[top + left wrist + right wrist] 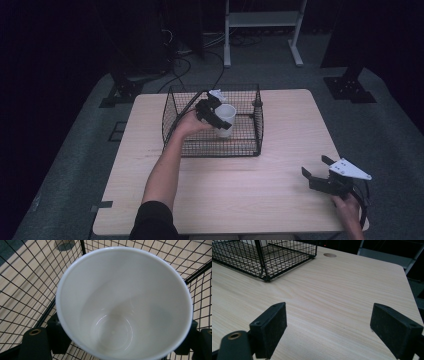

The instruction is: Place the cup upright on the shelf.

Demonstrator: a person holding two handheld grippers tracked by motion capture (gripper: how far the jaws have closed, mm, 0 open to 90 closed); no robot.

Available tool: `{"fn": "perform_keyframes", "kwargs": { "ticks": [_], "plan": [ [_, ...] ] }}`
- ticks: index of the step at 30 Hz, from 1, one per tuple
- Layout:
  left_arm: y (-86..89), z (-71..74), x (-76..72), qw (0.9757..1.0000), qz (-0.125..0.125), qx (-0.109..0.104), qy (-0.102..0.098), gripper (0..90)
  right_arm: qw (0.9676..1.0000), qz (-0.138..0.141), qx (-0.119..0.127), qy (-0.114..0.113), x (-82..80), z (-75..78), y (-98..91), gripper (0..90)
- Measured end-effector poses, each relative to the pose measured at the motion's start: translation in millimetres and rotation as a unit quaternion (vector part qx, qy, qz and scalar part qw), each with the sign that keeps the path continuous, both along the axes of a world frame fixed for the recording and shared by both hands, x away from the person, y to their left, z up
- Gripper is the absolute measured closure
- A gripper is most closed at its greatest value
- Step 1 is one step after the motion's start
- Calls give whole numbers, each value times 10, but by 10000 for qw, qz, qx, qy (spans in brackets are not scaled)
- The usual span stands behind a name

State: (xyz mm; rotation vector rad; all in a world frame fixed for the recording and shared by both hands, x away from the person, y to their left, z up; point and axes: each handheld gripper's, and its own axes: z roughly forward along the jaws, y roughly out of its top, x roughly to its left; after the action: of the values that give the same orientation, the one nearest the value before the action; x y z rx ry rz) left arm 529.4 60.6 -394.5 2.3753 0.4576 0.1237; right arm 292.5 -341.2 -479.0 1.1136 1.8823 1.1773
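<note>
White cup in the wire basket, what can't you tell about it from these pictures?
- Outer wall and base of the white plastic cup: left gripper view looks into its mouth; the rim hides them.
- Whether it rests on the black wire basket floor: high view, too small, left tongs in front.
- Markings: too small to tell.

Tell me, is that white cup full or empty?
Empty: the left gripper view looks into the white cup and shows its bare bottom, nothing inside.

Glossy white cup (125, 302), perhaps ceramic; black wire basket (212, 145); matt wood-grain table (332, 302).
</note>
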Motion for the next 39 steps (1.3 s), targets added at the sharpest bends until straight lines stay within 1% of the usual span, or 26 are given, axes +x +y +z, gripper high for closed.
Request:
{"fn": "perform_keyframes", "kwargs": {
  "ticks": [2, 3, 9, 10, 13, 14, 15, 17, 20, 22, 27, 30, 34, 36, 37, 39],
  "plan": [
    [-1, -26, 13, 10000, -8, 62, 6, 215, 10000, 5, 1, 4, 0, 0, 0, 131],
    [2, -42, 21, 10000, -9, 49, 61, 215, 10000, 2, -2, 2, 0, 0, 0, 131],
    [-2, -98, 45, 9999, -1, 92, 137, 214, 10000, 4, 5, -7, -1, 0, -2, 131],
    [-5, -108, 47, 9998, 15, 71, 162, 214, 10000, 3, 12, -9, -1, 1, -3, 131],
    [-14, -128, 48, 9998, -41, 137, 147, 214, 10000, -1, 23, -14, -1, 2, -7, 131],
    [-24, -136, 41, 9998, -58, 169, 109, 213, 10000, 0, 22, -16, -1, 2, -6, 131],
    [-31, -136, 37, 9996, -95, 244, 52, 213, 10000, 3, 21, -14, -2, 2, -5, 131],
    [-42, -147, 38, 9997, -116, 211, 85, 213, 10000, -1, 18, -15, -2, 1, -6, 131],
    [-52, -168, 44, 9995, -127, 245, 121, 213, 10000, -1, 20, -15, -2, 2, -5, 131],
    [-48, -170, 46, 9996, -93, 211, 147, 213, 10000, -4, 19, -15, -2, 2, -5, 131],
    [-28, -166, 41, 9995, -81, 255, 187, 212, 10000, -8, 21, -20, -1, 1, -7, 131],
    [-16, -166, 29, 9993, -124, 288, 186, 211, 10000, -12, 21, -24, -1, 2, -7, 131],
    [23, -175, 18, 9993, -108, 269, 222, 206, 10000, -17, 25, -22, 0, 1, -7, 131],
    [43, -169, 11, 9994, -68, 284, 188, 189, 10000, -15, 18, -18, -1, 1, -6, 131],
    [55, -165, 6, 9995, -35, 243, 186, 181, 10000, -17, 11, -14, -1, 1, -5, 131],
    [71, -147, -1, 9994, 12, 265, 218, 151, 10000, -15, 5, -14, -1, 0, -3, 131]
  ]
}}
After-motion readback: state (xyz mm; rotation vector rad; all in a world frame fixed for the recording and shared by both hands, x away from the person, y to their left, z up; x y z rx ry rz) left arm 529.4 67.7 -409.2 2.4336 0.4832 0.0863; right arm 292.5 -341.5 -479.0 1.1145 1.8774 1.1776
